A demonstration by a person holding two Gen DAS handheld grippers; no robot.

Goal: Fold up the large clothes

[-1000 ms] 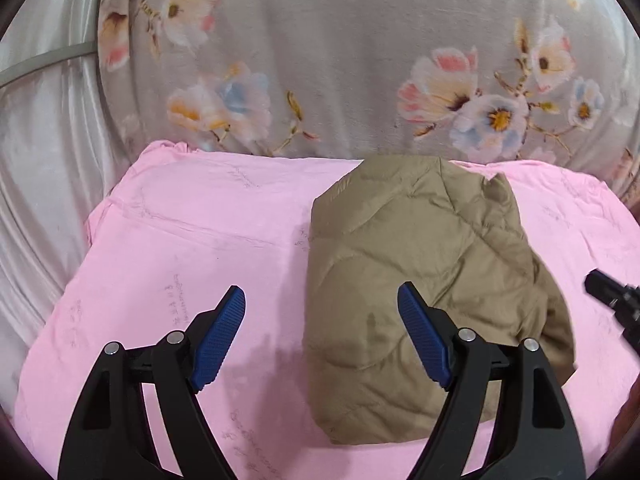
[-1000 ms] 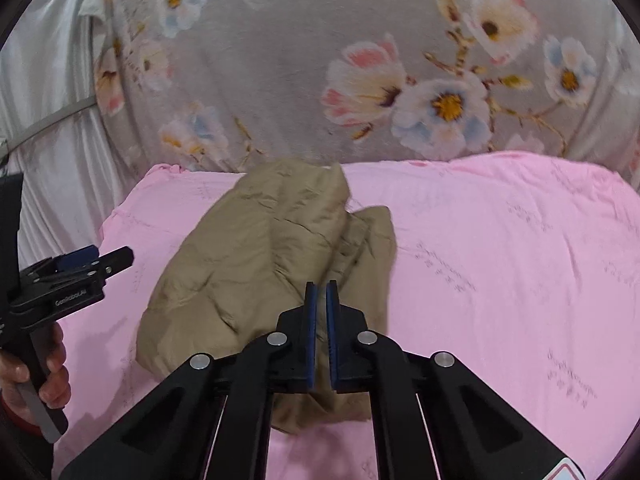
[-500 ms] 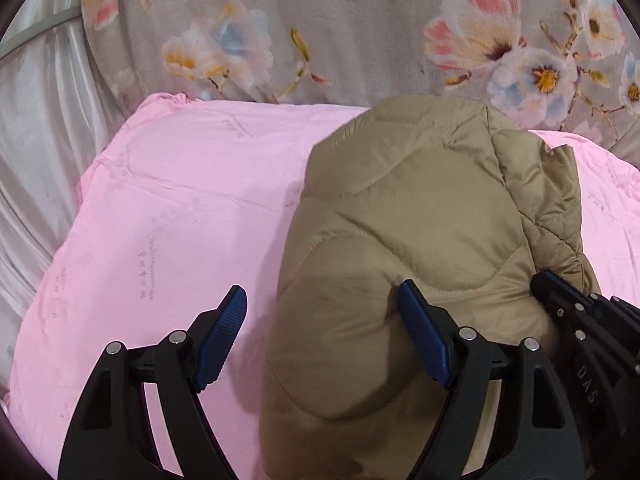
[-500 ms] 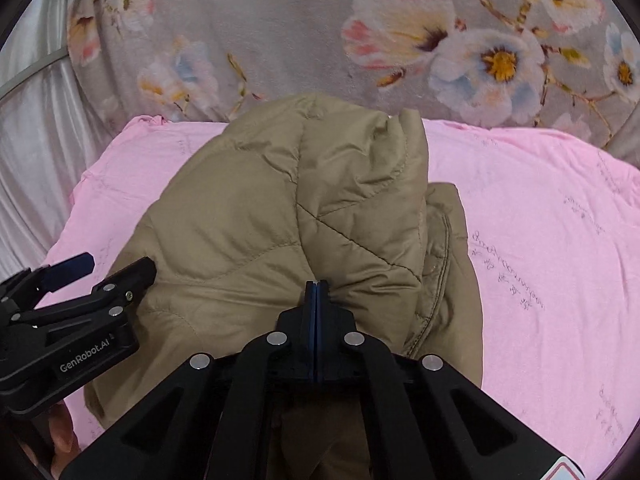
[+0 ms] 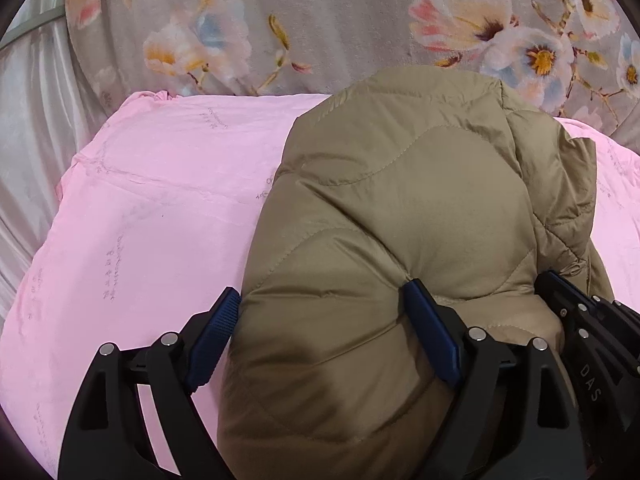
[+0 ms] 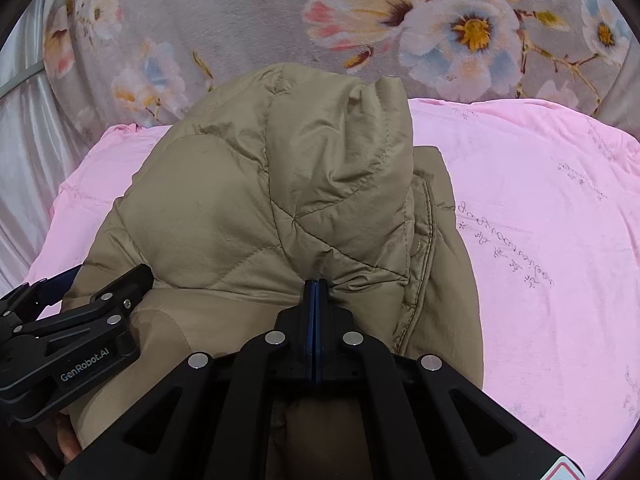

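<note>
Left gripper (image 5: 324,336): jaws wide apart, just been opening; jacket bulge between them, left pad at its edge, right pad dug into the quilting; no clamp.
Right gripper (image 6: 315,292): jaws together, nothing visibly pinched, tip pressed into a crease at lower centre of its view.
Jacket (image 5: 408,216): tan, quilted, bundled into a compact puffy fold; centre-right of left view, centre-left of right view, on pink sheet (image 5: 152,216).
Backdrop: floral blanket (image 5: 340,20) across top of both views.
Step, judged: folding nearly done; pressing bundle down, squaring it.
Next move, judged: firm downward push to flatten, or closing left jaws on near edge to tuck; puffy fill likely to spring back.
</note>
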